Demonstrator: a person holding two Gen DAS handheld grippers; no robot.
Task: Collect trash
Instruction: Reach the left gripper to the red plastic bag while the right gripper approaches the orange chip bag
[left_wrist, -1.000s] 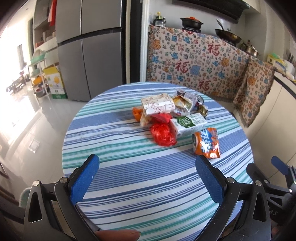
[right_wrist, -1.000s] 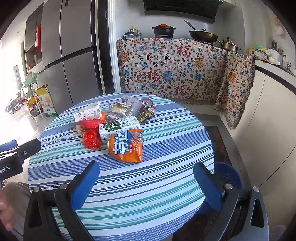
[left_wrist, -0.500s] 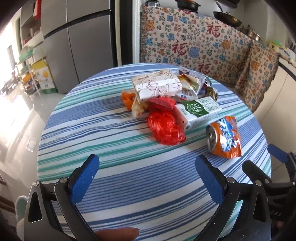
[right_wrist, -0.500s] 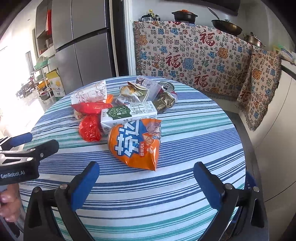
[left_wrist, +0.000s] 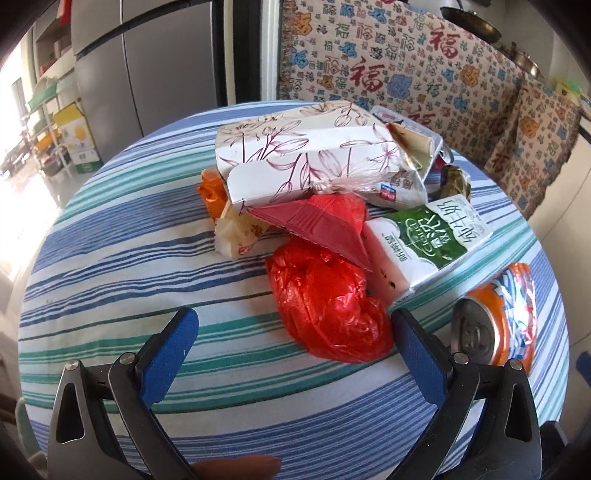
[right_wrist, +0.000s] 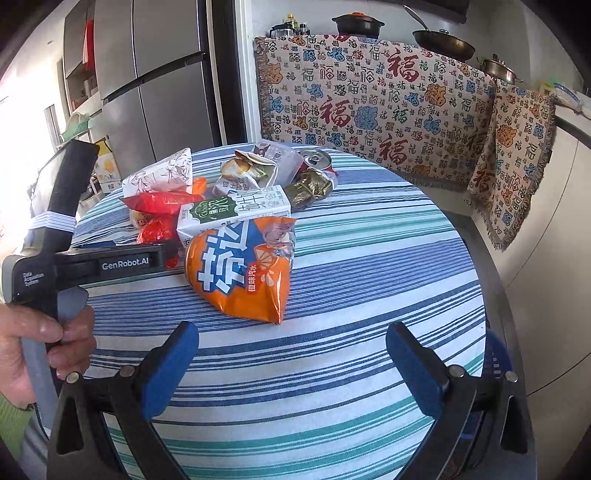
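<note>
A pile of trash lies on the round striped table (left_wrist: 110, 280). In the left wrist view my left gripper (left_wrist: 291, 328) is open, its right finger beside a crumpled red plastic bag (left_wrist: 325, 306). Behind it lie a red packet (left_wrist: 317, 221), a green-and-white milk carton (left_wrist: 424, 240), a floral box (left_wrist: 303, 162) and a crushed orange can (left_wrist: 498, 321). In the right wrist view my right gripper (right_wrist: 291, 343) is open just short of the orange can (right_wrist: 243, 269). The carton (right_wrist: 232, 214) lies behind it.
A red soda can (right_wrist: 316, 160) and foil wrappers (right_wrist: 308, 186) lie at the far side of the pile. A patterned cloth (right_wrist: 369, 107) covers the counter behind. A fridge (right_wrist: 159, 74) stands at back left. A blue bin (right_wrist: 495, 354) sits beside the table at right.
Both grippers have moved forward toward the pile. The left one has closed in on the red bag, and its body now shows at the left of the right wrist view.
</note>
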